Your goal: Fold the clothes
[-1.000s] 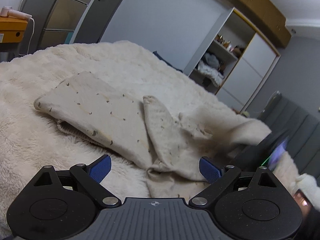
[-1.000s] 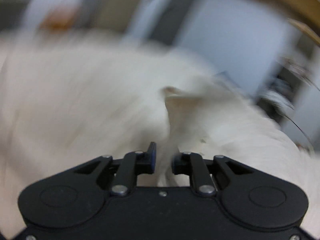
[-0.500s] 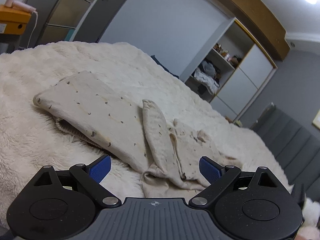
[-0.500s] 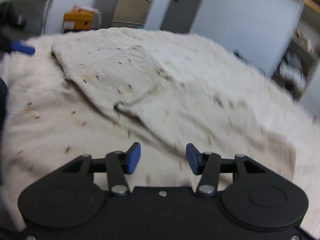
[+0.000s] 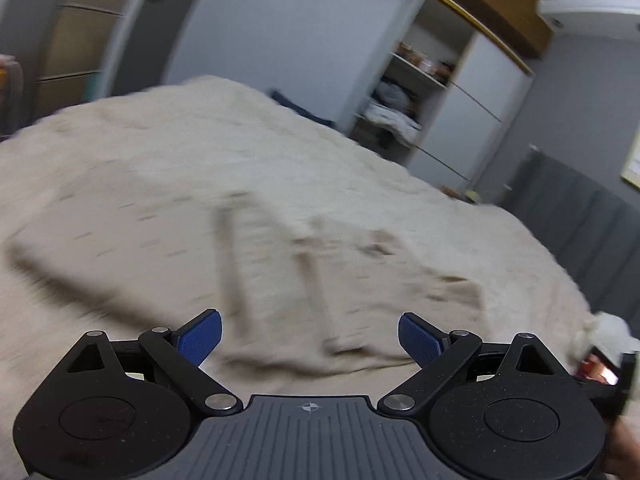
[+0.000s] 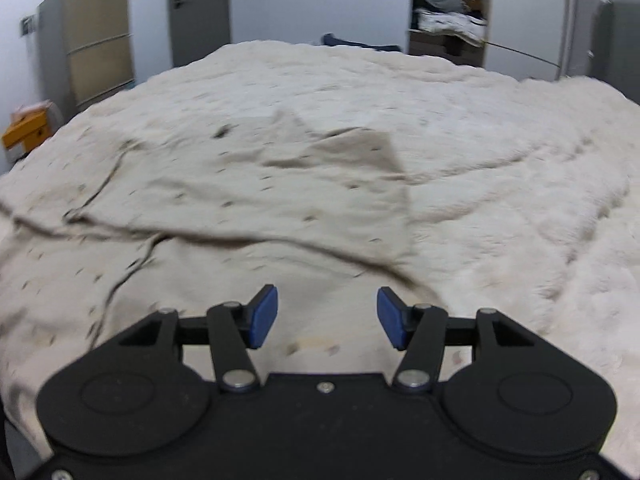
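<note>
A beige garment (image 6: 248,196) with small dark specks lies partly folded on the fluffy cream blanket (image 6: 500,184); one flap lies folded across its middle. The left wrist view shows the same garment (image 5: 168,240) blurred by motion. My right gripper (image 6: 326,314) hovers over the garment's near edge. Its jaws are opening and nothing is between the blue pads. My left gripper (image 5: 310,338) is open wide above the garment's near side and holds nothing.
The blanket covers a bed. Behind it stand a grey door (image 6: 198,4), a tall cabinet (image 6: 94,40) and open wardrobe shelves (image 6: 448,12) with piled clothes. An orange box (image 6: 28,132) sits at the left. A padded grey headboard (image 5: 580,224) is at the right.
The right gripper went from shut on the cloth to open and swung back over the garment, leaving the flap laid down. The left gripper stayed open and shifted; its view is now blurred.
</note>
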`<action>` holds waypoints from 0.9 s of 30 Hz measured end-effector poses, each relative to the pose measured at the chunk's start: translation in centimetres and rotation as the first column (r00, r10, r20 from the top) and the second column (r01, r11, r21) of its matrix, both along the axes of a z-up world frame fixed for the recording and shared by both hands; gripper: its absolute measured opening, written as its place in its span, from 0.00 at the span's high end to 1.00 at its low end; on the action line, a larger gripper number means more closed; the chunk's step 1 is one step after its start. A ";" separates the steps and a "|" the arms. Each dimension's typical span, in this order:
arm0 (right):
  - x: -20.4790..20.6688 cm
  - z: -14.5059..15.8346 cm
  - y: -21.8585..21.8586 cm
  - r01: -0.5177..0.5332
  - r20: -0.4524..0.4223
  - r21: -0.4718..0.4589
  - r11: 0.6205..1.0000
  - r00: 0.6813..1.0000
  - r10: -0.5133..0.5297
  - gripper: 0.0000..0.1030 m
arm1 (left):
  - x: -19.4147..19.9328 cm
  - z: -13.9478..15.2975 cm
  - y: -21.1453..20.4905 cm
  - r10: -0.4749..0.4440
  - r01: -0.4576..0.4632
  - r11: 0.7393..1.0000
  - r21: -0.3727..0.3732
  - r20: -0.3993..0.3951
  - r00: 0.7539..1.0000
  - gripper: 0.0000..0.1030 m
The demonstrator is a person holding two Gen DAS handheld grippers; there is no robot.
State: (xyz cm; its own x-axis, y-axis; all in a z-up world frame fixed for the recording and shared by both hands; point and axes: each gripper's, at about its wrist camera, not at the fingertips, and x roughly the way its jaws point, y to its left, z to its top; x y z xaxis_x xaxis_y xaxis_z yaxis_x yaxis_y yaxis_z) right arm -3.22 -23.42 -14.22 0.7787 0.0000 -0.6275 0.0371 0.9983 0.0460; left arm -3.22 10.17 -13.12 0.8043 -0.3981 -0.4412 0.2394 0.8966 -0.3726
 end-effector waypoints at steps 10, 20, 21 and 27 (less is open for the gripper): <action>4.5 -2.8 -3.6 -0.024 0.093 -0.023 0.999 0.995 0.026 0.39 | 11.3 9.7 -20.2 -0.310 0.251 0.892 0.376 0.104 0.945 0.09; 5.2 -5.6 -5.2 -0.102 0.057 -0.109 0.989 0.992 0.109 0.40 | 23.0 6.7 -38.4 -0.565 0.500 0.583 0.640 -0.123 0.816 0.26; 5.6 -5.8 -5.1 -0.104 0.054 -0.117 0.988 0.992 0.111 0.41 | 23.9 6.0 -39.6 -0.570 0.518 0.564 0.643 -0.151 0.808 0.31; 6.1 -6.3 -3.9 -0.174 0.030 -0.217 0.961 0.982 0.185 0.48 | 27.5 0.1 -45.9 -0.589 0.608 0.364 0.706 -0.331 0.737 0.47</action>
